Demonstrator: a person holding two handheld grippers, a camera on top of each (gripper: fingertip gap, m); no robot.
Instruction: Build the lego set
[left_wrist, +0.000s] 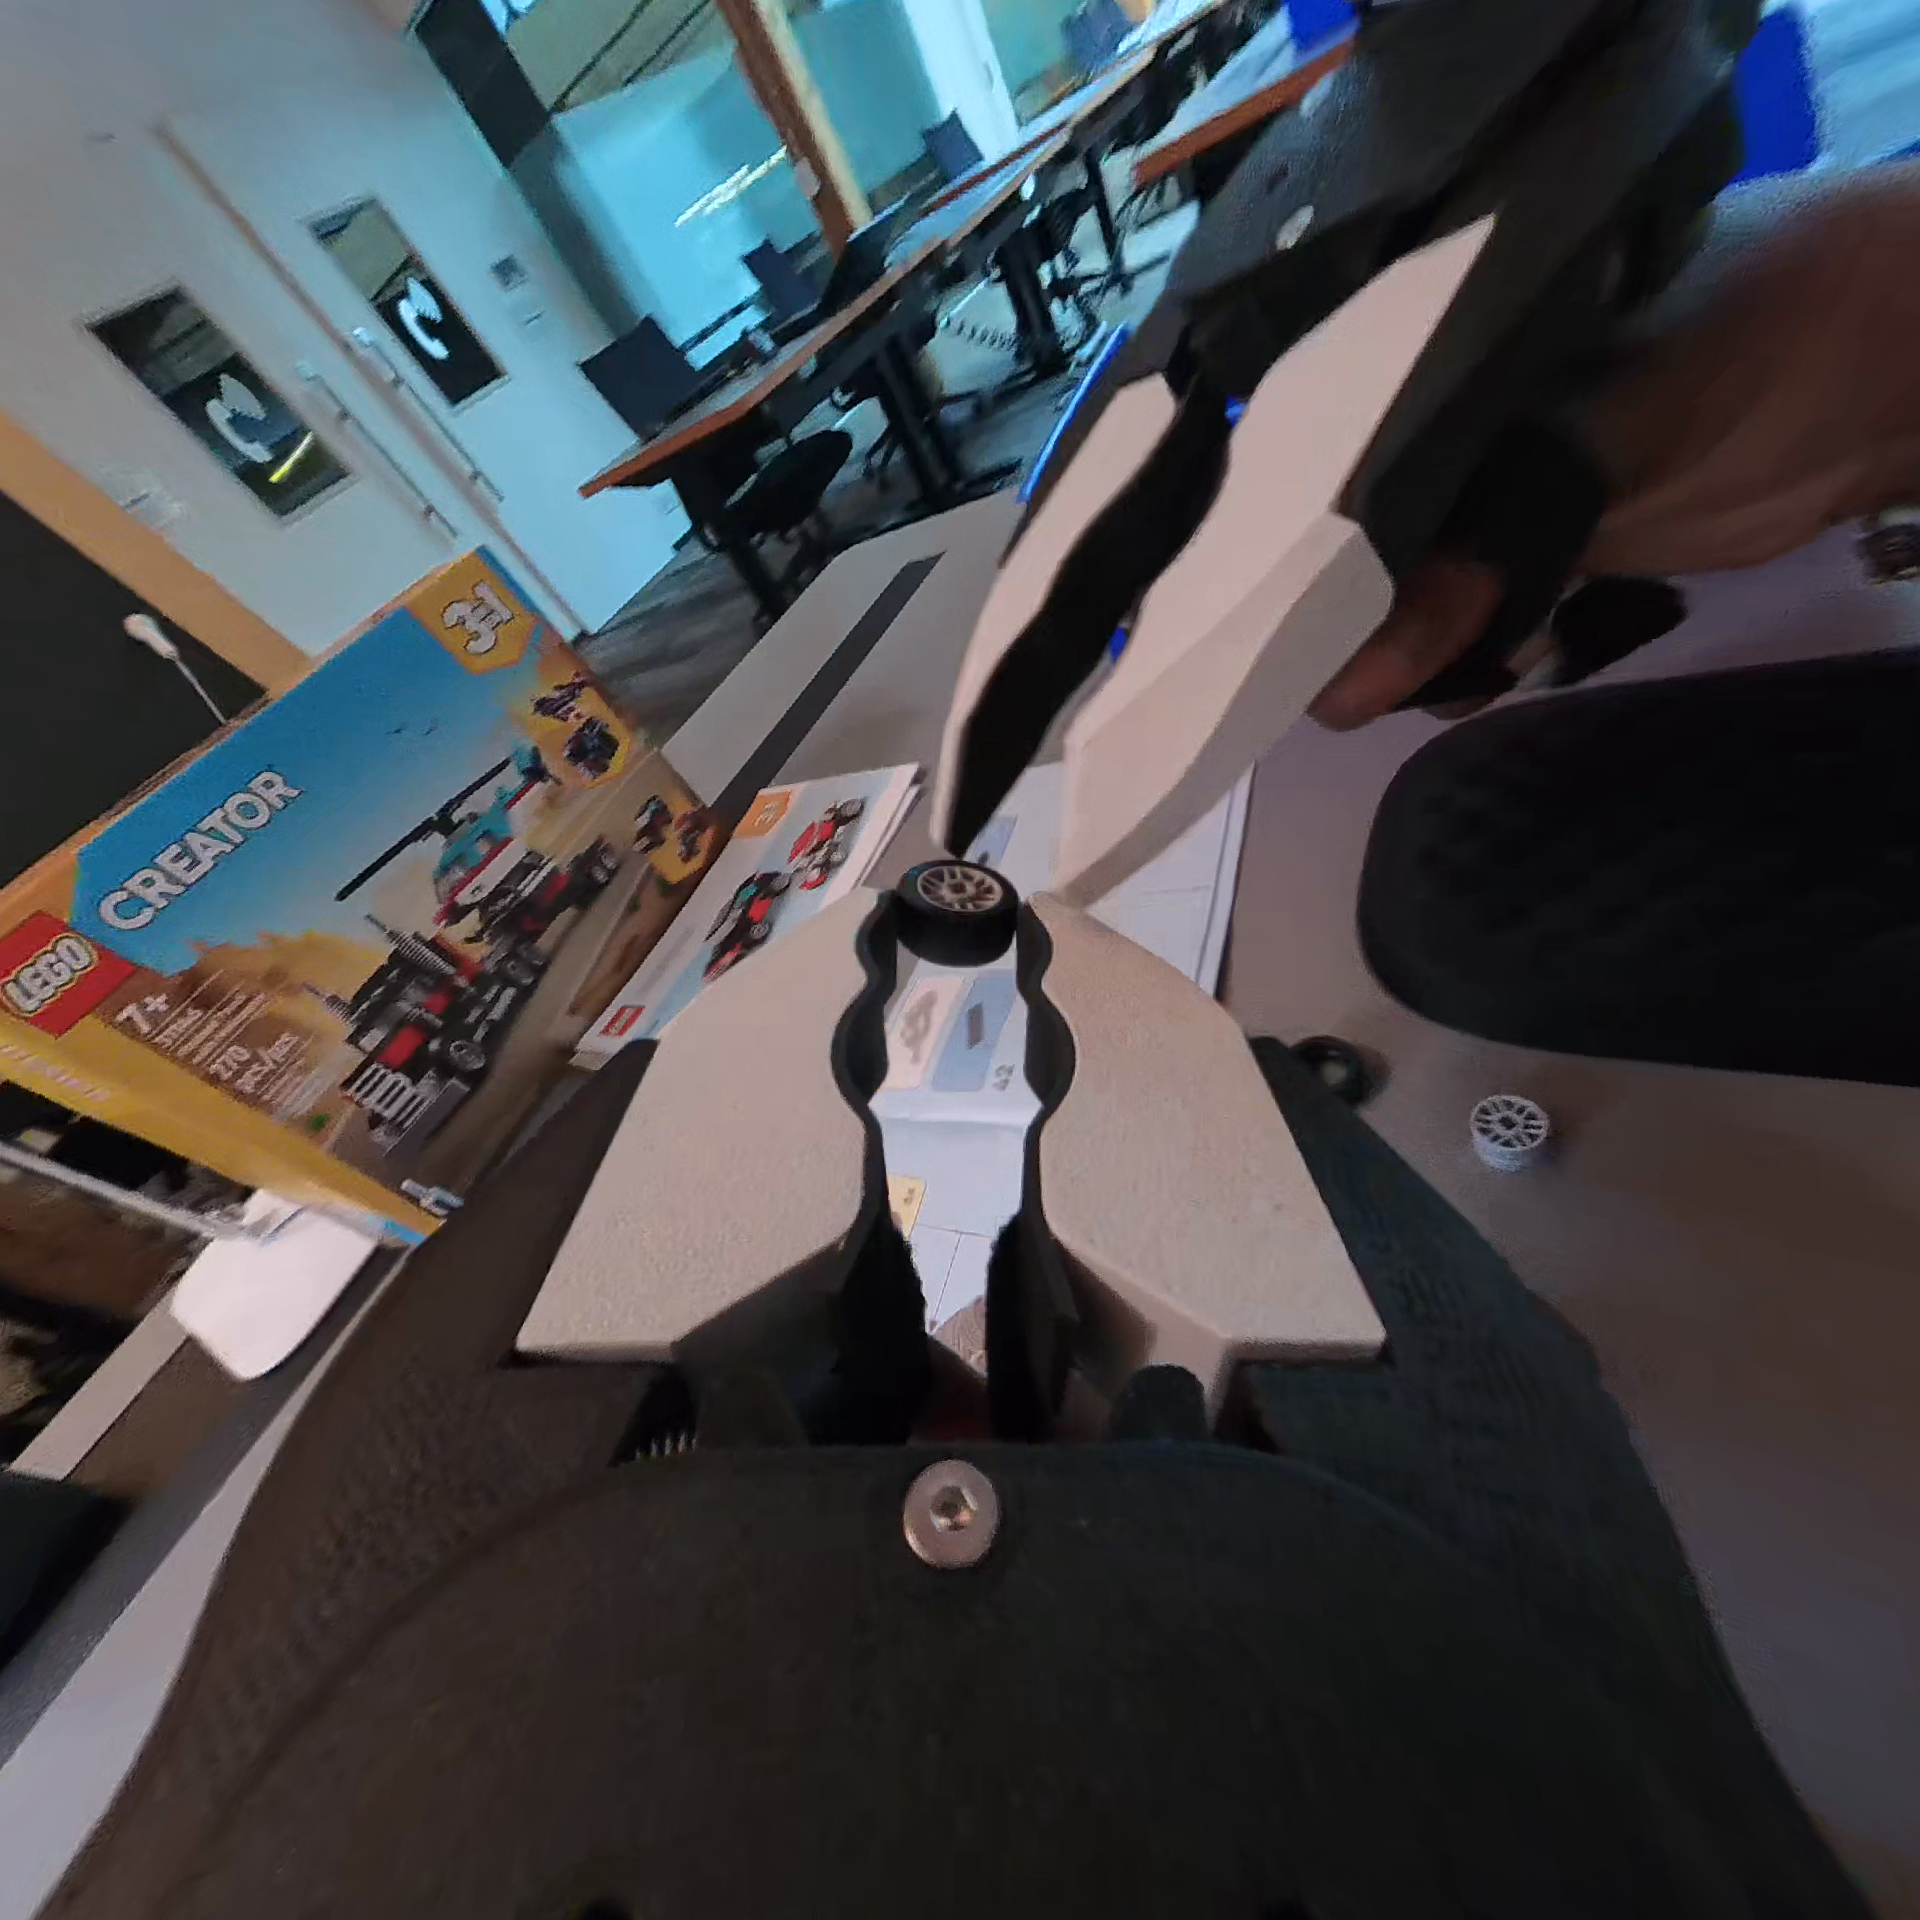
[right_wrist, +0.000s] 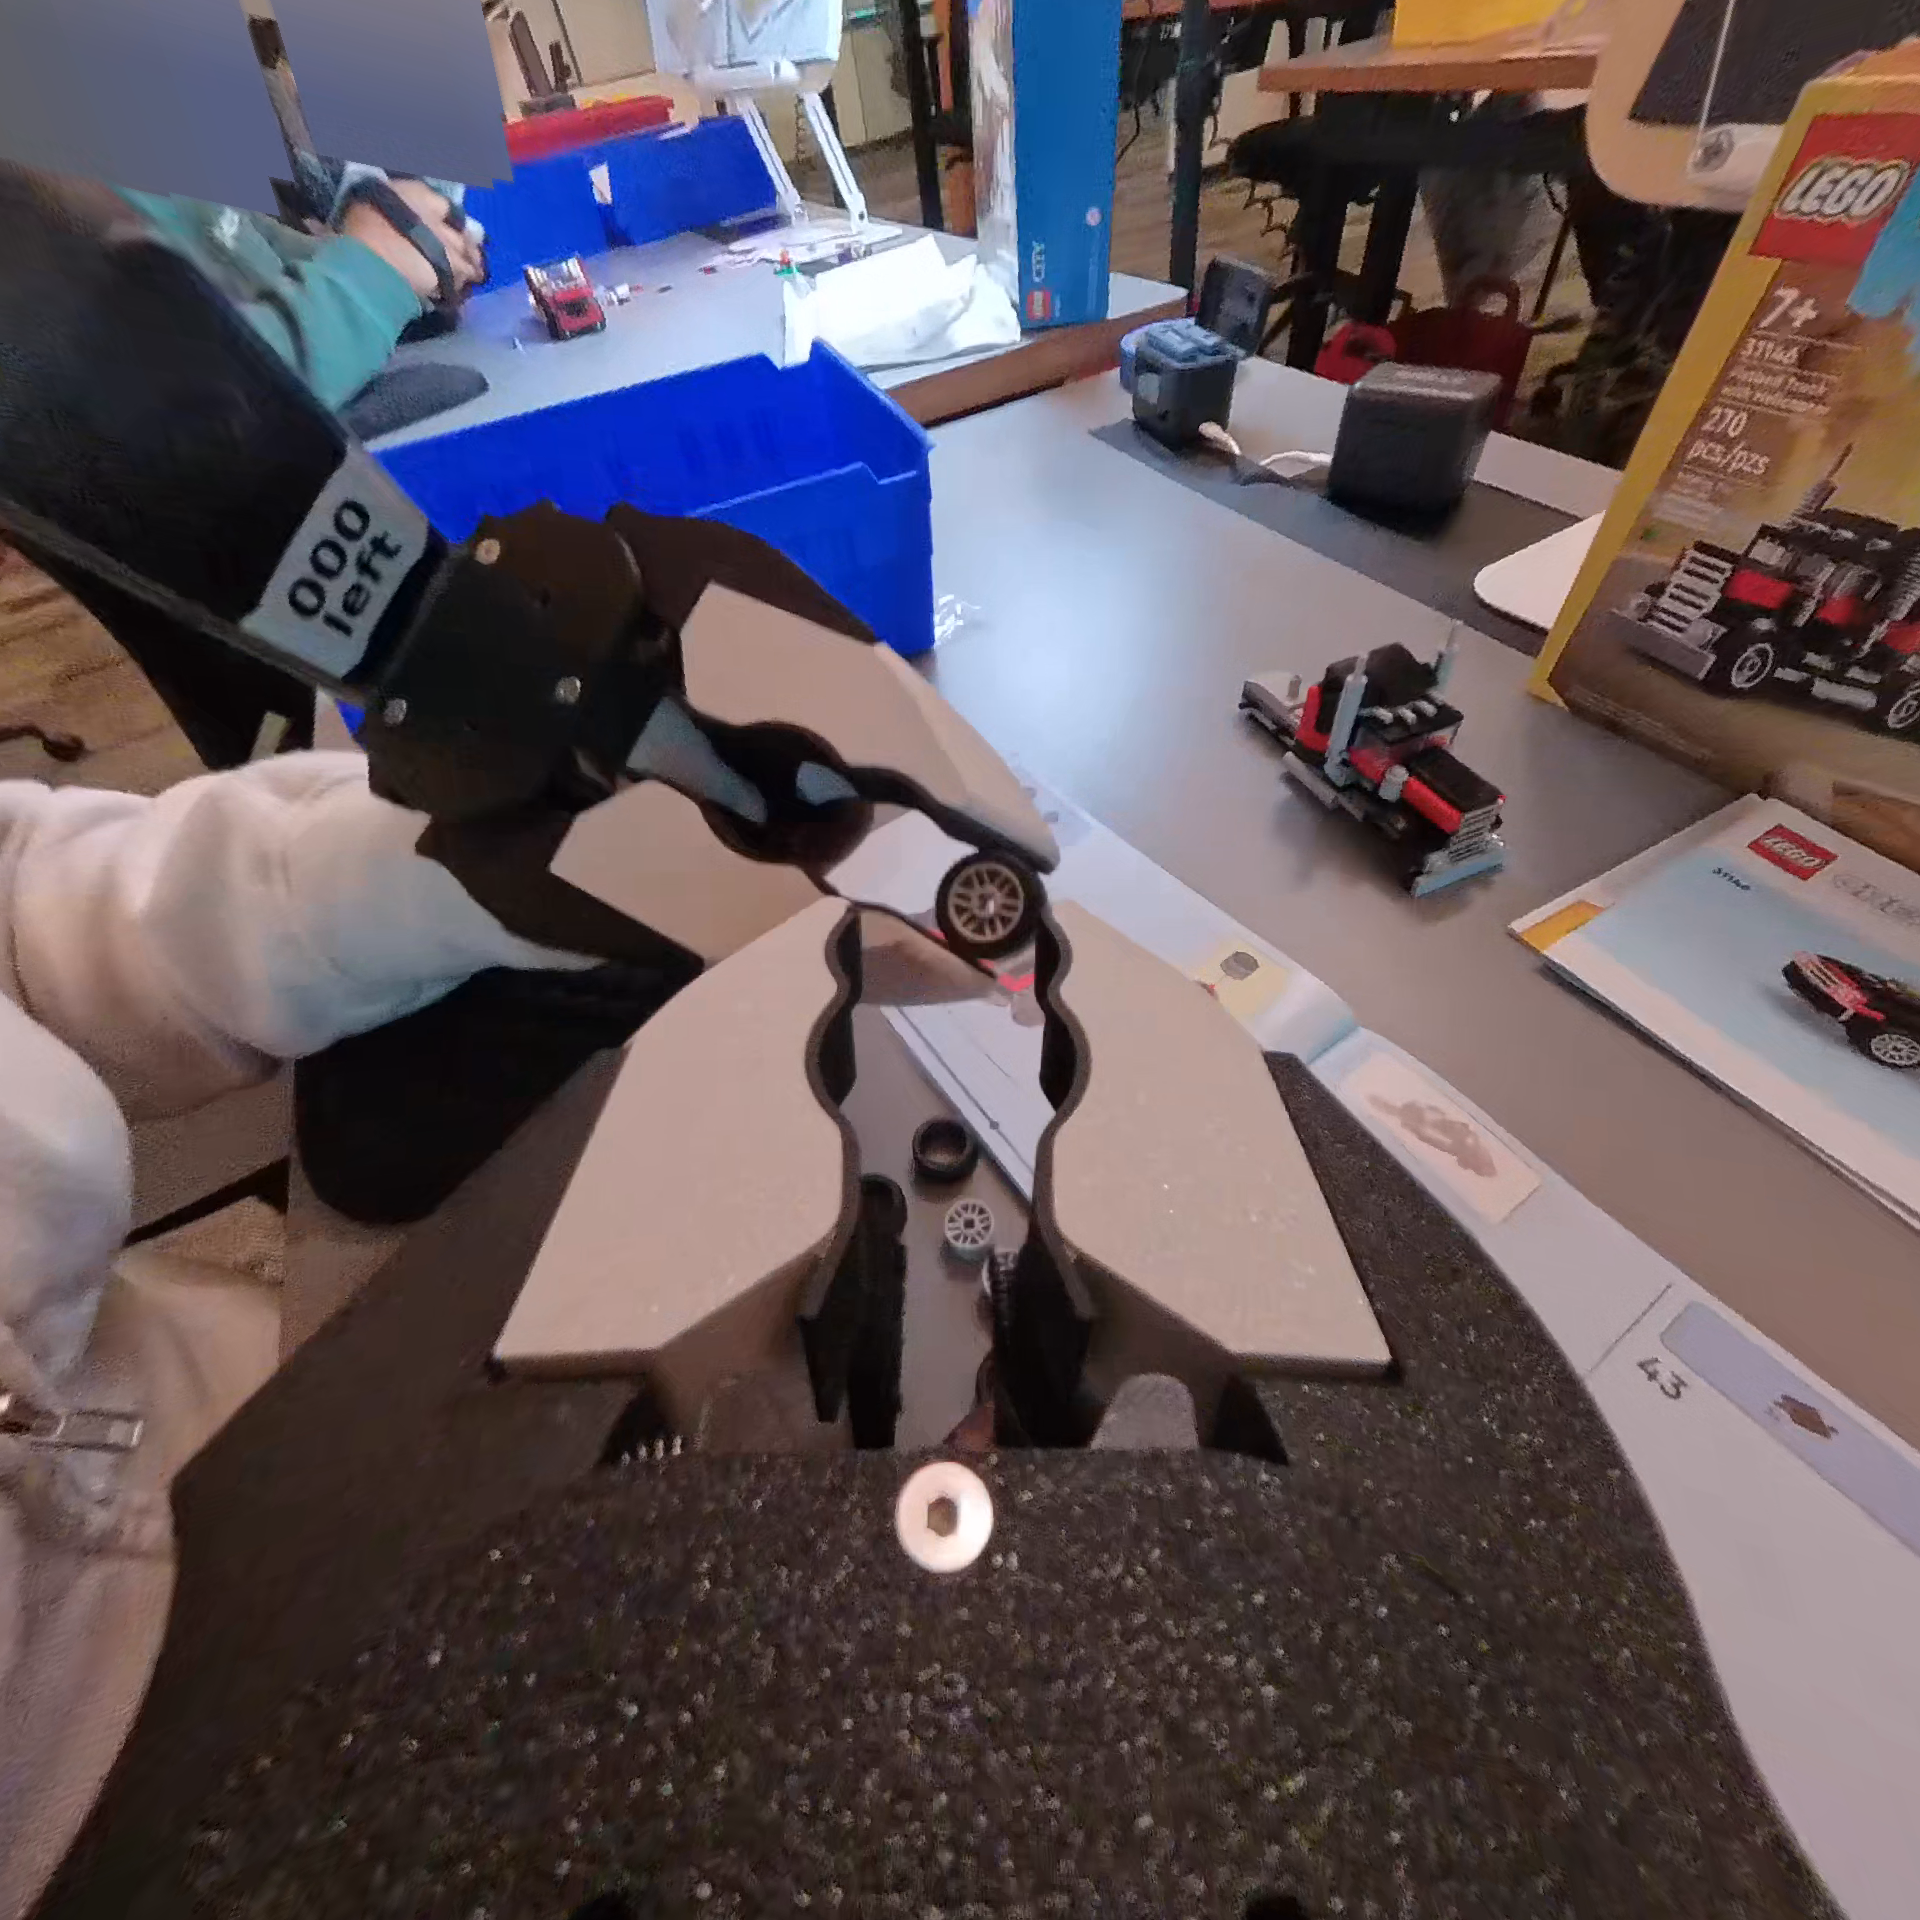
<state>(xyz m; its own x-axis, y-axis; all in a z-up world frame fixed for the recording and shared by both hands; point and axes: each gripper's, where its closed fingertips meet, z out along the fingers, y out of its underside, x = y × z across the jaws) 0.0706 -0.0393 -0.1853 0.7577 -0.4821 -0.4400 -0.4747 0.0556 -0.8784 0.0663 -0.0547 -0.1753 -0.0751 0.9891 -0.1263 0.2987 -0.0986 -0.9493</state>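
Wheel (left_wrist: 956, 906) w/ black tyre & grey spoked rim sits clamped at the tips of the left hand-held gripper (left_wrist: 957, 914), above the open instruction booklet (right_wrist: 1475, 1143) on the desk (right_wrist: 1143, 644). Right hand-held gripper (right_wrist: 948, 920): fingers apart, tips just beside the wheel, holding nothing. Loose tyre (right_wrist: 943, 1149) & spare grey rim (right_wrist: 969, 1228) lie below. Part-built black/red truck (right_wrist: 1382, 769) stands further right, near the printed set box (right_wrist: 1766, 468). Blue bin (right_wrist: 707, 468) behind.

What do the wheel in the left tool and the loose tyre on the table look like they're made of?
Wheel: matte black tyre, likely rubber, around a grey spoked hub of hard, slightly glossy plastic. Loose tyre: the same dull black ring with an empty centre, probably rubber too.
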